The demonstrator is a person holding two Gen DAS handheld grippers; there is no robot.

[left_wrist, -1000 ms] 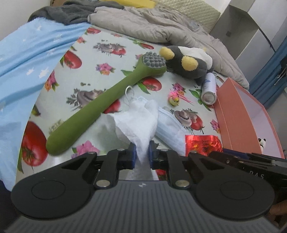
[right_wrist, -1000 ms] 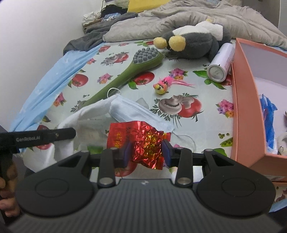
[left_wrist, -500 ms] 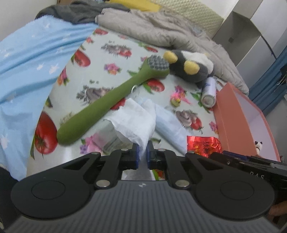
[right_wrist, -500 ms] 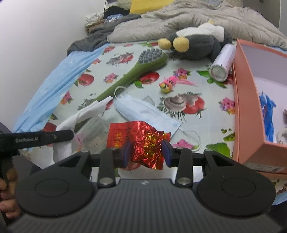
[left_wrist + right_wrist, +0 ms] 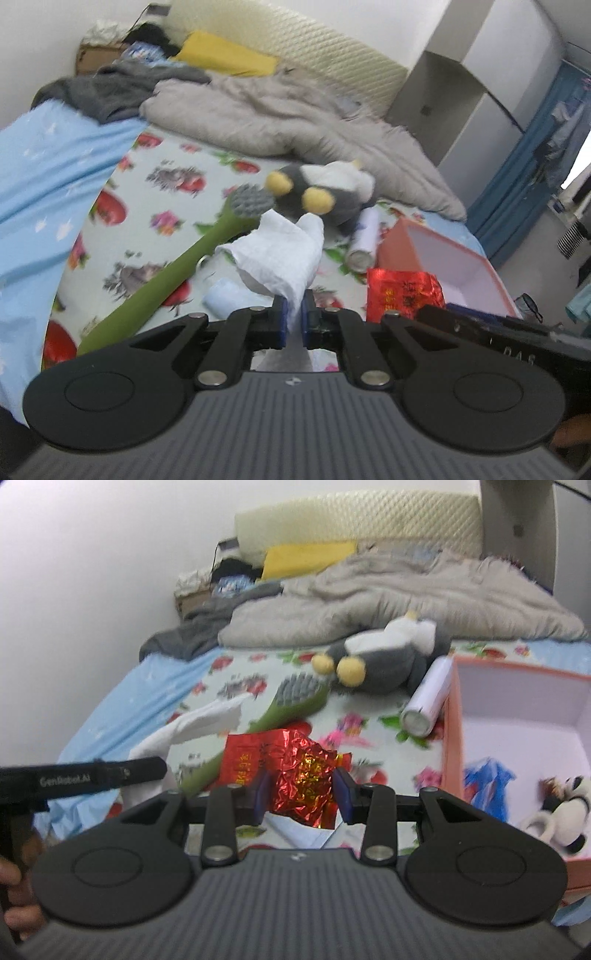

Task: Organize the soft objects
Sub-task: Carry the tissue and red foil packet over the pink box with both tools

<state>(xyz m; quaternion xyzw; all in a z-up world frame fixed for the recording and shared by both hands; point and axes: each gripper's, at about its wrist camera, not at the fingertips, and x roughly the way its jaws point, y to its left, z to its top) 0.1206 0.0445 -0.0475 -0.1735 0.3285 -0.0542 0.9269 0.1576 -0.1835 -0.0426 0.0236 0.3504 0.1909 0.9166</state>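
The tissue (image 5: 284, 251) stands up and far-left from the left gripper (image 5: 291, 325), whose jaws are nearly shut, pinching its lower end above the bed (image 5: 155, 192). The right gripper (image 5: 301, 794), part open, clamps the crumpled red foil packet (image 5: 295, 768), near the box (image 5: 452, 738). Both grippers tilt downward.

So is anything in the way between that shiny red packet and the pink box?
Nothing visible. The right gripper holds the red foil packet above the bedsheet, and the pink box stands open just right of it.
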